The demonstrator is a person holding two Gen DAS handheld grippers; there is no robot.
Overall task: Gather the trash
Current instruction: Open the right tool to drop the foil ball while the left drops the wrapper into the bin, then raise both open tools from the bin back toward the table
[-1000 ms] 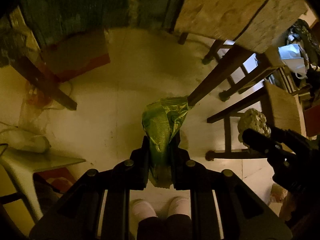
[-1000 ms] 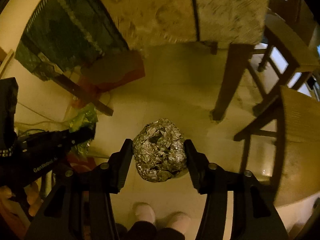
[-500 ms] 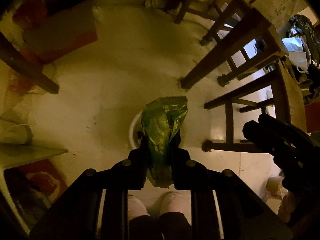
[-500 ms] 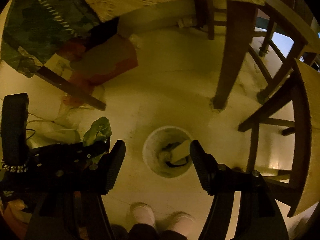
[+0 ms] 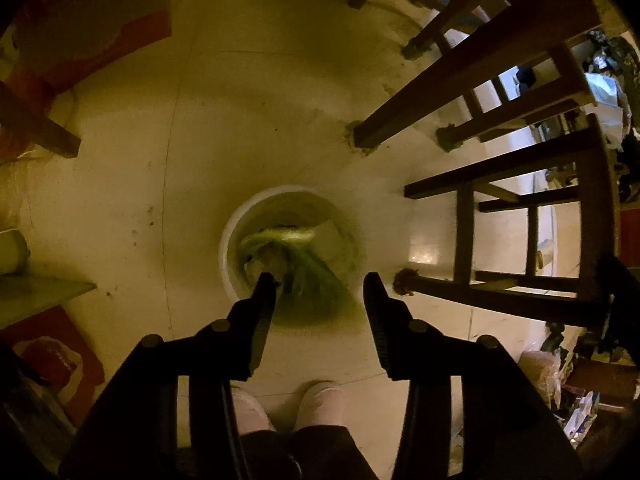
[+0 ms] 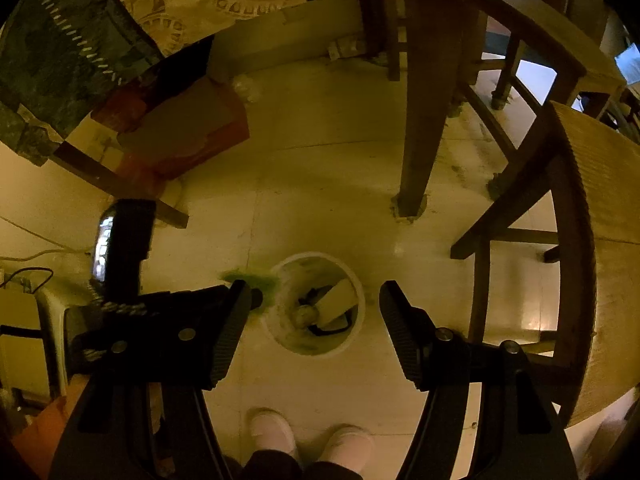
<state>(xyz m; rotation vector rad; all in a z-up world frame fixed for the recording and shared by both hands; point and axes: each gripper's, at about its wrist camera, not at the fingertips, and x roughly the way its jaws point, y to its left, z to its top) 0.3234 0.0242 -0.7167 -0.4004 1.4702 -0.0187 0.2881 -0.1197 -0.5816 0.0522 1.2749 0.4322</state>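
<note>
Below, the left gripper (image 5: pixel 318 292) points steeply down at the floor; its jaws have just been opening and now stand apart with nothing pressed between the pads. A green wrapper (image 5: pixel 298 258), smeared by motion blur, lies past the fingertips at the mouth of a white bin (image 5: pixel 230 240), partly within its rim; whether it has come to rest inside cannot be told. The right gripper (image 6: pixel 316 294), also pointing down, has its jaws spread wide and empty, framing the same white bin (image 6: pixel 360 300) from above. Inside the bin, the right wrist view shows a crumpled foil ball (image 6: pixel 305 314) beside a pale flat piece and a dark loop. In that view the left gripper appears as a dark body (image 6: pixel 160 308) just left of the bin, with a green blur at its tip. Around the bin lies a pale tiled floor (image 5: pixel 260 120), wooden chair legs (image 5: pixel 460 92) to the right, and the person's two light shoes (image 6: pixel 312 436) at the lower edge.
</note>
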